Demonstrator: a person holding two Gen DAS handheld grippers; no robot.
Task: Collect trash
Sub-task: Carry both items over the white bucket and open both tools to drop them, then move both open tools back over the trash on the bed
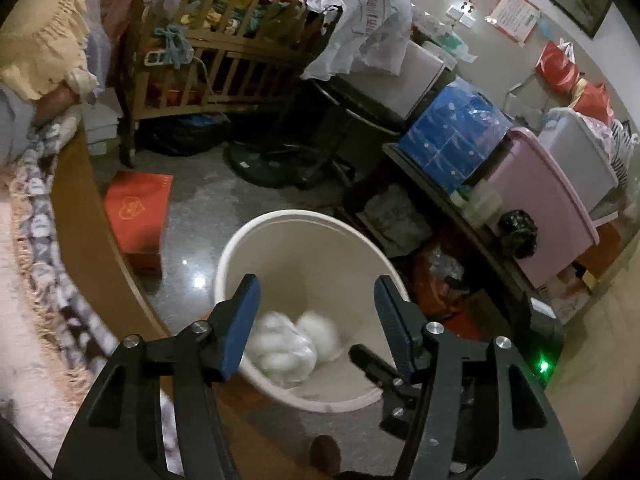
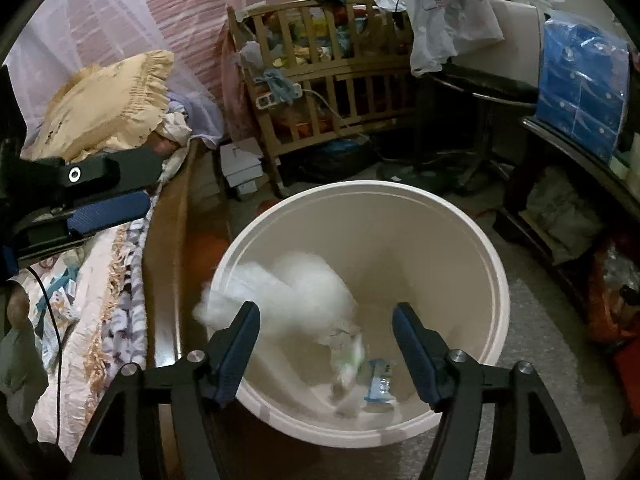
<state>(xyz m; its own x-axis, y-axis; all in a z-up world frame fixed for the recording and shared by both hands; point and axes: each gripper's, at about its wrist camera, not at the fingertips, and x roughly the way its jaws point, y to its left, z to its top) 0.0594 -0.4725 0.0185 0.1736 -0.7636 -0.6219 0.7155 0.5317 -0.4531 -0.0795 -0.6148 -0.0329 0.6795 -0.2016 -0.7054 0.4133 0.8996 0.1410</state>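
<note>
No legible writing on red box (image 1: 138,220)

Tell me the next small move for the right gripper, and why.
Probably lift the right gripper back from the white bin: its jaws stand open and empty, and the blurred white wad is already inside the rim, so this drop looks finished.

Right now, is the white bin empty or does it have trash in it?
Not empty. The white bin holds blurred white wads and a small blue-and-white wrapper at its bottom; most of it is unfilled.
</note>
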